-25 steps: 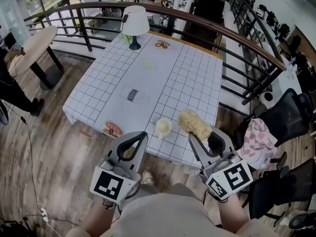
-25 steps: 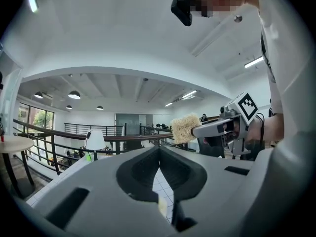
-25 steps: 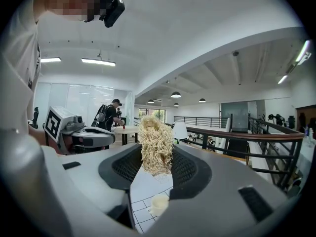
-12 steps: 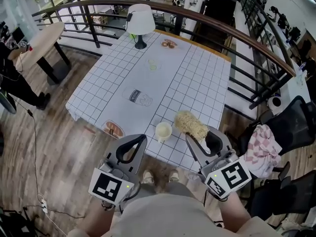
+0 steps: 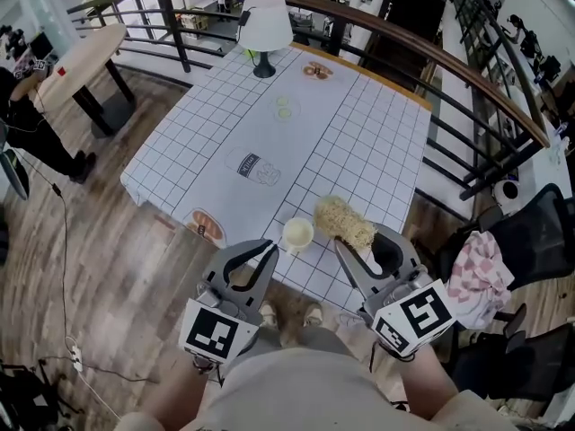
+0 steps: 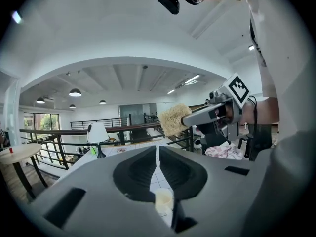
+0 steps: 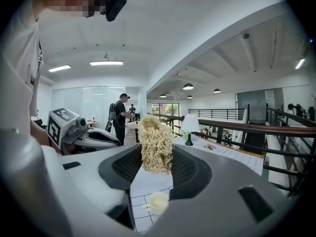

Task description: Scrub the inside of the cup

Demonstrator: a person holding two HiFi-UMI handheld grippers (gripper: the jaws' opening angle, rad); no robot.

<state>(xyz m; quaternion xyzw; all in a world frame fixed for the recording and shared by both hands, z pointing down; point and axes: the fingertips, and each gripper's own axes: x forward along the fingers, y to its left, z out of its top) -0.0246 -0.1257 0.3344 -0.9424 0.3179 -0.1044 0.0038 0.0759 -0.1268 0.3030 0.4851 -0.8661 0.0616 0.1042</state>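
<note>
A small cream cup (image 5: 297, 234) stands upright near the front edge of the grid-patterned table (image 5: 359, 151). My right gripper (image 5: 358, 239) is shut on a yellow fibrous scrubber (image 5: 344, 220), which sticks up just right of the cup and apart from it. In the right gripper view the scrubber (image 7: 155, 144) stands between the jaws of the right gripper (image 7: 155, 168), with the cup (image 7: 158, 201) below them. My left gripper (image 5: 268, 249) is shut and holds nothing, just left of the cup at the table edge. In the left gripper view the left gripper (image 6: 157, 157) has its jaws together above the cup (image 6: 163, 201).
A white lamp (image 5: 266, 25) stands at the table's far end, with printed pictures (image 5: 257, 168) on the cloth. A dark railing (image 5: 467, 70) curves behind. To the right is a black chair with a pink cloth (image 5: 476, 268). A round table (image 5: 81, 61) and a person (image 5: 27, 128) are on the left.
Both grippers have come forward and slightly down toward the table's front edge and the cup. The scrubber stays in the right gripper. The left jaws stay together.
</note>
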